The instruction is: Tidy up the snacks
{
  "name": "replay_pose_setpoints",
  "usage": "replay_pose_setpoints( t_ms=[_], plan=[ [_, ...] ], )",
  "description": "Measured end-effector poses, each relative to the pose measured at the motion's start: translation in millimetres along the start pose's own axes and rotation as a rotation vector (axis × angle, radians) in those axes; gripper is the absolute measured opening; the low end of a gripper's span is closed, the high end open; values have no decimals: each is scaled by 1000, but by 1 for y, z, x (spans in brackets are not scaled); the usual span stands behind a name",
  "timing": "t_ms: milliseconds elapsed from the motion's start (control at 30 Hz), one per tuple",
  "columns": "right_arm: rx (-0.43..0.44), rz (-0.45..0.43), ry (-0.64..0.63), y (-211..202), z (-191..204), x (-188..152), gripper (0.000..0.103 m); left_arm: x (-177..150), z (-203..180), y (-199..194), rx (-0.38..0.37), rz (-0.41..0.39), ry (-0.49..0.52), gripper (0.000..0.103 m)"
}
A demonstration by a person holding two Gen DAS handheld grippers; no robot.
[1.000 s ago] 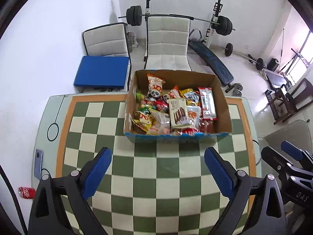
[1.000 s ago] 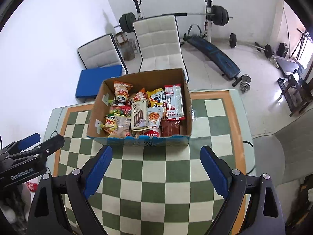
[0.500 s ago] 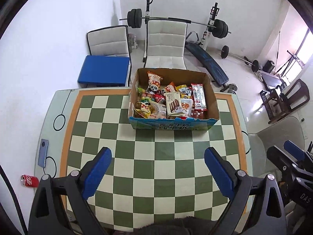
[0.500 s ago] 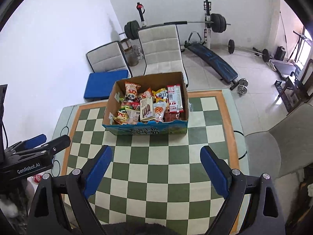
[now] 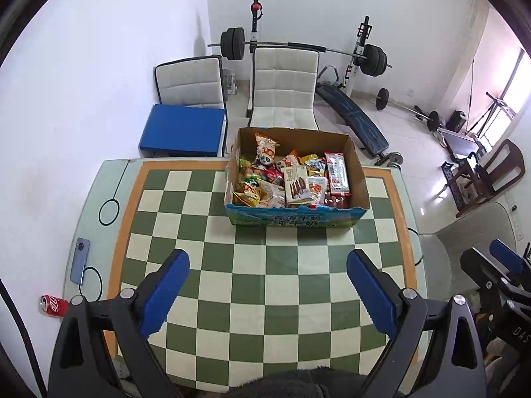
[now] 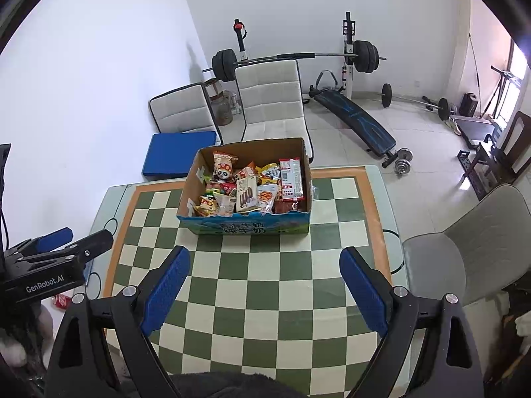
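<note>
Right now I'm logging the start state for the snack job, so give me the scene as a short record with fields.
surface: checkered table
container: open cardboard box, on the table's far side
contents: mixed snack packets piled inside the box
left gripper: open, holding nothing, above the table's near side
right gripper: open, holding nothing, above the table's near side
also present: phone at the table's left edge

Cardboard box point(image 5: 360, 179): matt brown walls, printed blue front. Snack packets point(image 5: 292, 179): glossy plastic wrap. Desk point(image 5: 212, 285): smooth, faintly glossy checkered top. Tool pads point(image 6: 166, 282): textured blue.
</note>
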State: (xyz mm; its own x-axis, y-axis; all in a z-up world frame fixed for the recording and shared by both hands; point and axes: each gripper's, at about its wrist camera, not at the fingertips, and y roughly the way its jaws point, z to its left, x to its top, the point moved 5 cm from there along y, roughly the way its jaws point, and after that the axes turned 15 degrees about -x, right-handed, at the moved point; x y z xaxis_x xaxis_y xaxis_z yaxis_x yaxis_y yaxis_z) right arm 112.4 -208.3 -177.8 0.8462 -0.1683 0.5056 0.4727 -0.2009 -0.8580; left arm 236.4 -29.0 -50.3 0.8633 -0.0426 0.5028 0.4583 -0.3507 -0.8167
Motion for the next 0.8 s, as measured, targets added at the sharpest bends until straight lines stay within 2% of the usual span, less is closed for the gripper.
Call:
replay_pose_setpoints(
  t_ms=[67, 433, 800],
  plan=[
    [-13, -9, 8, 4, -2, 1, 99, 2, 1, 4, 12, -7, 4, 97],
    [-74, -56, 13, 35, 9, 23, 99, 20, 7, 27, 58, -53, 23, 97],
    [-90, -72, -4, 53, 17, 41, 99, 28, 6, 40, 51, -47, 29, 97]
  ],
)
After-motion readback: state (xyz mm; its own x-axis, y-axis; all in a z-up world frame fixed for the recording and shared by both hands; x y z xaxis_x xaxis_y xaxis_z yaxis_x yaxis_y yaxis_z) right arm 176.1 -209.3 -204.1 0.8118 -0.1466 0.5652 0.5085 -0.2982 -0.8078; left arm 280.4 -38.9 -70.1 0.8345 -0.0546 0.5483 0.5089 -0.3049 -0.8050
